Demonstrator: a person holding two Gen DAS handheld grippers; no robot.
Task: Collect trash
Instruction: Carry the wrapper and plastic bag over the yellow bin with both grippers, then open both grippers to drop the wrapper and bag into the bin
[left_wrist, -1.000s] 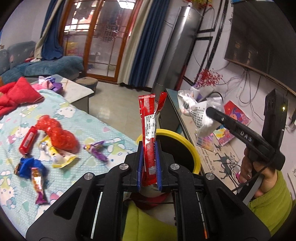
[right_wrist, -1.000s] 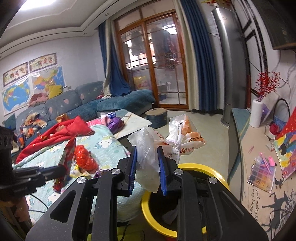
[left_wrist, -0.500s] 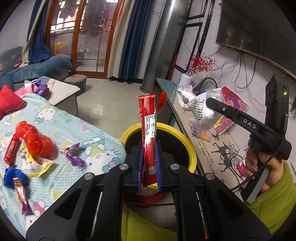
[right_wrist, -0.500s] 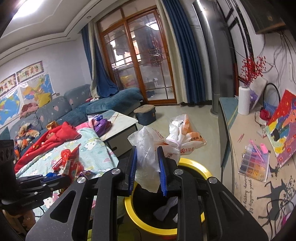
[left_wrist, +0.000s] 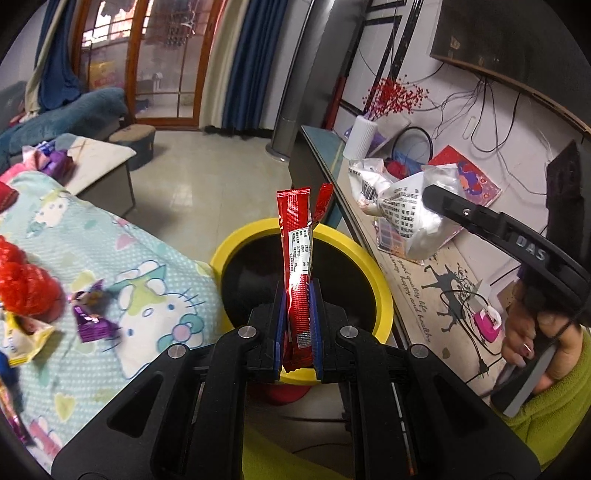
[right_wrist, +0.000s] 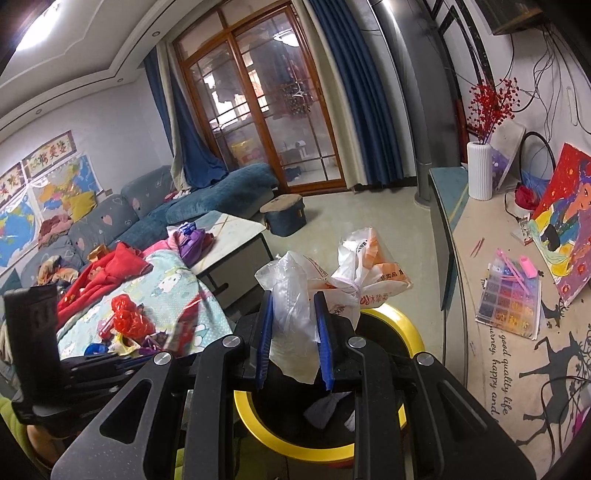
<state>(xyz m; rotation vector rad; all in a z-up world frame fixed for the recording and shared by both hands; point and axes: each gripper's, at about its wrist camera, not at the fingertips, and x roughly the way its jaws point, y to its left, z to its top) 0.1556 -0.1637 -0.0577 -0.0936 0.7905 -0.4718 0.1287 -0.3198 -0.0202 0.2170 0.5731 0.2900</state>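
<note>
Both grippers now nearer yellow bin, left jaws clamping upright red wrapper, right jaws pinching plastic bag

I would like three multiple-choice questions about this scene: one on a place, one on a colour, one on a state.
1. Where is the bin relative to the left gripper?
A. directly ahead, below the tips
B. on the sofa
C. behind the glass door

2. What colour is the bin's rim?
A. green
B. yellow
C. white

3. What is the state of the right gripper?
A. open and empty
B. shut on a red wrapper
C. shut on a plastic bag

Answers: 1 A, the bin's opening lies just beyond the fingers; 2 B, the rim is bright yellow; 3 C, the crumpled bag sits pinched between the blue pads.
</note>
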